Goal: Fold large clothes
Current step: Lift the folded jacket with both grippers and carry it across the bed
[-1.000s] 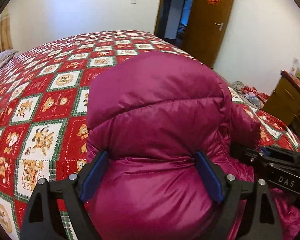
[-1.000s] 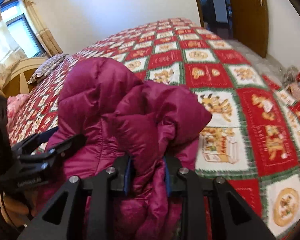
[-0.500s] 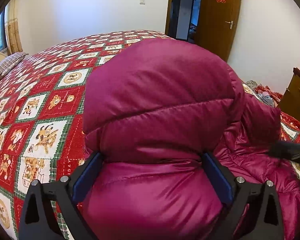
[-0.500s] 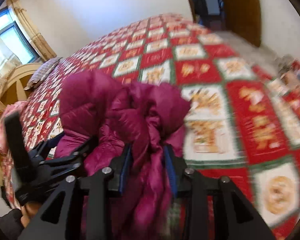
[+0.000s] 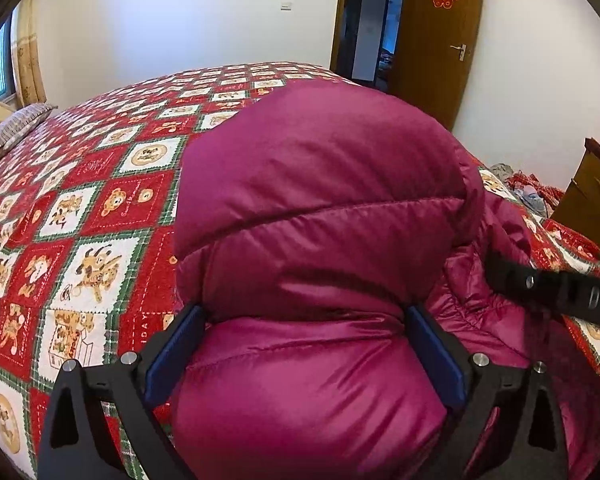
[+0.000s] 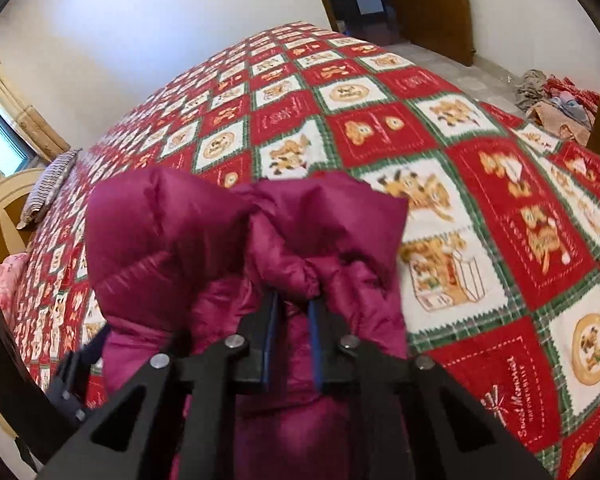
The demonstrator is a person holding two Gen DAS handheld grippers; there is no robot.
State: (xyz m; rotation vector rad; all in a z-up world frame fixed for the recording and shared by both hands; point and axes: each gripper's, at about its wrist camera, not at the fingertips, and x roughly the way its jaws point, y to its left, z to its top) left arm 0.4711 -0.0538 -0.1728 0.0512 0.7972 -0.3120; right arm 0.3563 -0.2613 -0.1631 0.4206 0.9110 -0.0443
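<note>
A magenta puffer jacket (image 5: 320,208) is bunched up over the red patterned bedspread (image 5: 92,208). My left gripper (image 5: 300,320) has its blue pads wide apart, and a thick fold of the jacket bulges between them and is held. My right gripper (image 6: 292,312) is shut on a gathered edge of the jacket (image 6: 260,240), which is lifted above the bedspread (image 6: 460,160). The right gripper's body also shows at the right of the left wrist view (image 5: 556,292). The left gripper shows at the lower left of the right wrist view (image 6: 72,364).
A striped pillow (image 5: 16,132) lies at the bed's far left, by a curved headboard (image 6: 4,220). A brown door (image 5: 436,40) stands open at the back. A wooden cabinet (image 5: 592,196) and a pile of clothes on the floor (image 6: 556,96) are to the right.
Both grippers have risen and moved forward over the bed with the jacket. The right gripper has lifted its gathered edge higher; the jacket bulges larger in the left view.
</note>
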